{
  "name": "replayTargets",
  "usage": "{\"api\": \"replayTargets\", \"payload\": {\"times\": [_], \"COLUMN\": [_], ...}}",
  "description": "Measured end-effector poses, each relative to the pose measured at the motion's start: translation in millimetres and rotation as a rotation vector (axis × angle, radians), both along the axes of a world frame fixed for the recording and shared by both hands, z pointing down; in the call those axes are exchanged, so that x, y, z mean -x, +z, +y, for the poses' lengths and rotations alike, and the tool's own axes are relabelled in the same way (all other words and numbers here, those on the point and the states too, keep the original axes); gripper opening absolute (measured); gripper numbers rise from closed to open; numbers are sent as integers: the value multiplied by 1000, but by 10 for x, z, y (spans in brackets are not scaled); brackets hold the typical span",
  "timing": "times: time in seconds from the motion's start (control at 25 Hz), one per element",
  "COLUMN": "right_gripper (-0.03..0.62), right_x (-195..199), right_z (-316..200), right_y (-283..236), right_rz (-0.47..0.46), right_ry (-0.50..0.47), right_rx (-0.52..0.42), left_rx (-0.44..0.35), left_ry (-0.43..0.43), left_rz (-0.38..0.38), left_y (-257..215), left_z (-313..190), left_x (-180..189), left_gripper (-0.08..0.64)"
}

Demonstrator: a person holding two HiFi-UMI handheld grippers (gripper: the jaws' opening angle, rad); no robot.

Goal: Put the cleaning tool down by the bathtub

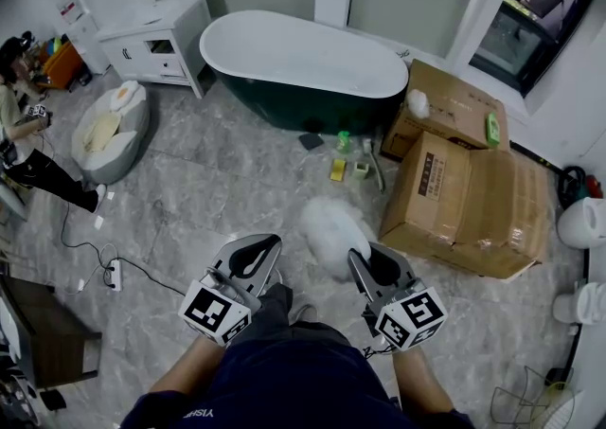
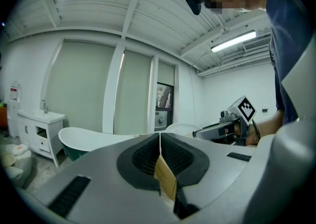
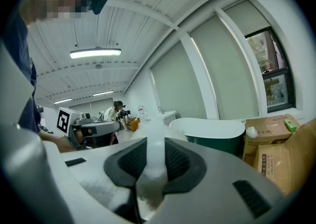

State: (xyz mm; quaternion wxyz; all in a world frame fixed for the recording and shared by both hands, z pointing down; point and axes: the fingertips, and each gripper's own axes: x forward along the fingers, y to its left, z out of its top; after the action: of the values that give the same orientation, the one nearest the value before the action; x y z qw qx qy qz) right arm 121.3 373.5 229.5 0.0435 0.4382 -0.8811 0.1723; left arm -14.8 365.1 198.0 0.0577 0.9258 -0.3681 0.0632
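Left gripper (image 2: 160,144): jaws pressed together; a tan slip (image 2: 165,178) shows low in their seam.
Right gripper (image 1: 371,264): pinching the white handle (image 3: 154,154) of the fluffy cleaning tool (image 1: 333,228), which hangs over the floor (image 1: 218,181) beside the cardboard box (image 1: 469,200), well short of the bathtub (image 1: 303,62).
Slip risk: the slim handle could swivel in the pads.
Landing risk: small bottles (image 1: 341,157) crowd the tub's near side, and the tool could topple them.

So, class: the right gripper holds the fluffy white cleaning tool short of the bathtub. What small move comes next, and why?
Probably carry the right gripper forward toward the bathtub, jaws closed. They clamp the cleaning tool by its white handle, and its fluffy head sits over floor apart from the tub, so releasing here would likely fall short.
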Motion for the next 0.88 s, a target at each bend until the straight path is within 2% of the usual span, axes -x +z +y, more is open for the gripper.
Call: {"api": "replayTargets", "payload": {"times": [0.44,0.88], "right_gripper": [86,86], "right_x": [-68,5], "right_z": [-267,-848], "right_y": [33,136], "right_rz": [5,6], "right_ry": [1,6], "right_rx": [-4,25], "left_rx": [1,30], "left_ry": [3,10], "left_rz": [16,18], "left_y": [46,157], "left_z": [-291,-888], "left_x": [-69,-19], "left_gripper": [34,34]}}
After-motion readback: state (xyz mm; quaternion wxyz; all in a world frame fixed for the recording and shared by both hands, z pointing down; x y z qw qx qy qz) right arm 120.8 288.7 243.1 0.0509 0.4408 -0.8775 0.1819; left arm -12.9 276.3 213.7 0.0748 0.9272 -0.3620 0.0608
